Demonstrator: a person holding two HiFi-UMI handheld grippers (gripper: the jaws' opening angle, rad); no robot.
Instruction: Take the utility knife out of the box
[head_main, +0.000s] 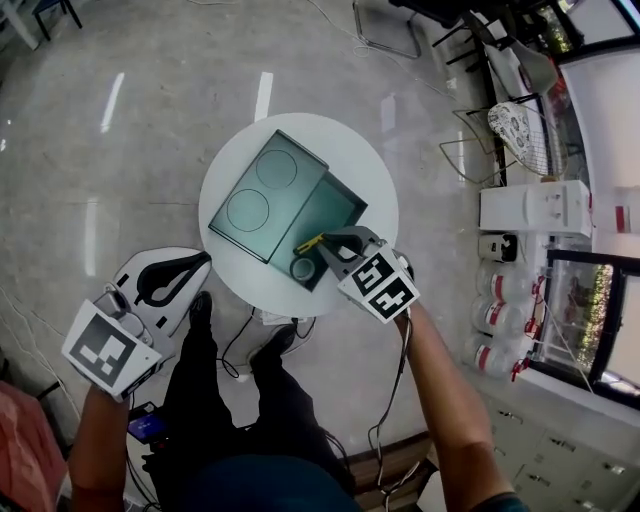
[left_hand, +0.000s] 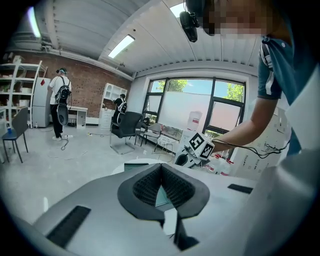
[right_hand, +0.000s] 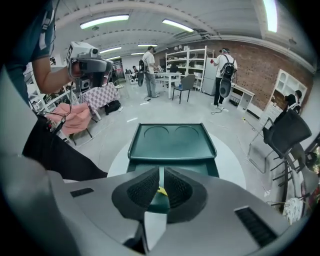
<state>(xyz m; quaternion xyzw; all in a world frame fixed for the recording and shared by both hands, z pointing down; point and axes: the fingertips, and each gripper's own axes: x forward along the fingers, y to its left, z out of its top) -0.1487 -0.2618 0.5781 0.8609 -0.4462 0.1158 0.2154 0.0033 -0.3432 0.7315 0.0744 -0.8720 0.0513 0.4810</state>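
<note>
A dark green box (head_main: 335, 215) stands open on a round white table (head_main: 380, 190), its lid (head_main: 265, 195) laid flat to the left. Inside the box lie a yellow utility knife (head_main: 309, 243) and a round dark roll (head_main: 303, 267). My right gripper (head_main: 322, 243) hangs shut over the box's near end, tips right beside the knife. In the right gripper view the jaws (right_hand: 161, 172) show only a thin slit, with a bit of the yellow knife (right_hand: 162, 191) below them. My left gripper (head_main: 205, 262) is shut and empty, off the table's near-left edge.
Cables (head_main: 245, 340) trail over the floor by the person's feet. White cabinets and water bottles (head_main: 500, 290) line the right side. Chairs (head_main: 390, 30) stand beyond the table. Other people (right_hand: 150, 65) work by the shelves far behind.
</note>
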